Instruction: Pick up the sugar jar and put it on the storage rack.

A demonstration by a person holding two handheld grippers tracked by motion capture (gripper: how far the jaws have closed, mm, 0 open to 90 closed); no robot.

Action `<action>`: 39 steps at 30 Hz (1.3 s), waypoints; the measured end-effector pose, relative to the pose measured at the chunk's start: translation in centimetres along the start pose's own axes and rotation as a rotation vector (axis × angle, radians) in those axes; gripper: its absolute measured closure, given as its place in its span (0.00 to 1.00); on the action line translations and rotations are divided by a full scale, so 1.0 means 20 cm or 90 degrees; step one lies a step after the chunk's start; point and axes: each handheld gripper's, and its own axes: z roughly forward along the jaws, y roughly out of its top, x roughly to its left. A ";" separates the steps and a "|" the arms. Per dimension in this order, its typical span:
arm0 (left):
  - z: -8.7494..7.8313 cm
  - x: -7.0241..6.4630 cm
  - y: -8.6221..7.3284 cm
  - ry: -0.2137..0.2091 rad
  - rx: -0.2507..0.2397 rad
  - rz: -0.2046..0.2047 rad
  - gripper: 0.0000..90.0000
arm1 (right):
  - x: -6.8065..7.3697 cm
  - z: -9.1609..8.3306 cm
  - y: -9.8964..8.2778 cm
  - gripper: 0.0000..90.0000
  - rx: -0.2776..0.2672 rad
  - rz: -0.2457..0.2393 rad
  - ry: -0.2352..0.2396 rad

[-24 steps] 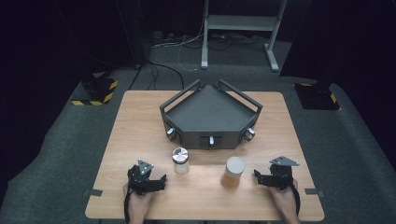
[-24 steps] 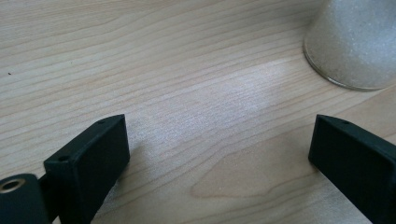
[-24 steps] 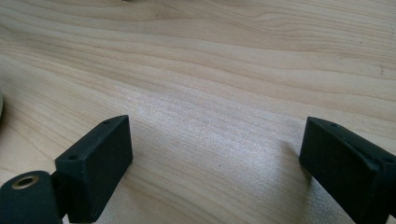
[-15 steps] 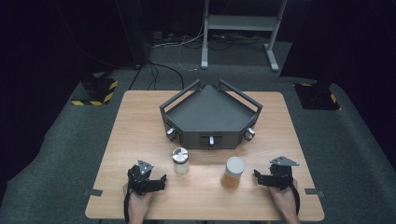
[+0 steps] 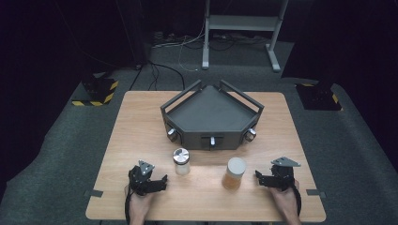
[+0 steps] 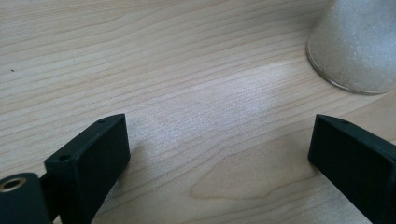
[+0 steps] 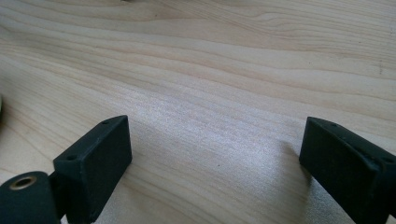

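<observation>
Nothing has shifted — my left gripper [image 5: 159, 180] and right gripper [image 5: 261, 178] rest with jaws open and empty, the shaker [image 6: 357, 44] ahead-right of my left jaws, untouched.

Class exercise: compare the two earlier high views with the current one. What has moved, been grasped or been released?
Nothing has visibly changed. The left gripper and right gripper rest open on the table, with the small shaker, amber jar and black tray where they were.
</observation>
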 end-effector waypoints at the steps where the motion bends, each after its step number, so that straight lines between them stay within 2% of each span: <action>1: 0.00 0.00 0.00 0.000 0.000 0.000 0.06 | 0.00 0.00 0.00 0.09 0.001 0.001 -0.001; 12: 0.00 0.00 0.01 -0.006 0.009 0.007 0.03 | 0.00 0.00 0.00 0.09 0.002 0.003 -0.002; 20: -0.02 0.01 0.02 -0.024 0.007 0.016 0.03 | 0.00 0.00 0.00 0.09 0.002 0.004 -0.002; 24: -0.02 0.01 0.03 -0.036 0.009 0.026 0.03 | 0.00 0.00 0.00 0.09 0.002 0.003 -0.002; 28: -0.02 0.00 0.05 -0.058 0.015 0.054 0.02 | 0.00 0.00 0.00 0.09 0.002 0.003 -0.002; 32: -0.01 -0.02 0.06 -0.068 0.017 0.072 0.02 | 0.00 0.00 0.00 0.09 0.002 0.003 -0.002; 39: 0.01 -0.06 0.10 -0.084 0.017 0.092 0.03 | 0.00 0.00 0.00 0.09 0.002 0.004 -0.002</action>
